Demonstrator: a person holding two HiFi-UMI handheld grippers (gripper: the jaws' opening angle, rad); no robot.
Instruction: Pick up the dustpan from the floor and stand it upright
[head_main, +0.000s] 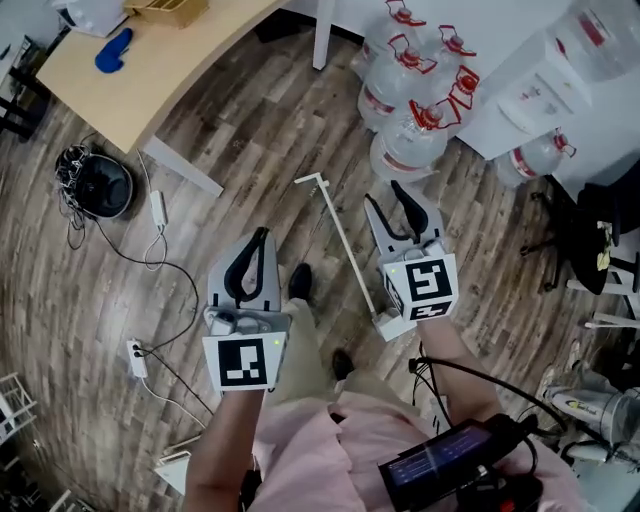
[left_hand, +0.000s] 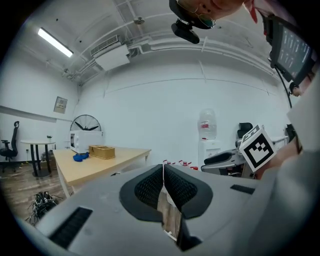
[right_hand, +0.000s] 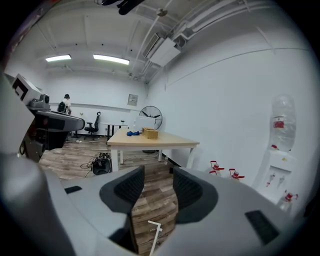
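The dustpan lies flat on the wooden floor, its long white handle (head_main: 345, 240) running from a hooked end at the back toward the white pan (head_main: 392, 326) near the person's feet. The pan is partly hidden under my right gripper (head_main: 384, 193), which hovers over the handle's right side with its jaws open and nothing between them. The handle's hooked end (right_hand: 155, 230) shows low between those open jaws (right_hand: 158, 172). My left gripper (head_main: 262, 233) is held left of the handle, jaws shut and holding nothing (left_hand: 163, 167).
Several water jugs (head_main: 415, 110) stand just beyond the handle, beside a white dispenser (head_main: 540, 80). A wooden table (head_main: 150, 60) is at the back left, a round black device with cables (head_main: 95, 185) and a power strip (head_main: 137, 358) to the left. A black chair (head_main: 590, 230) stands right.
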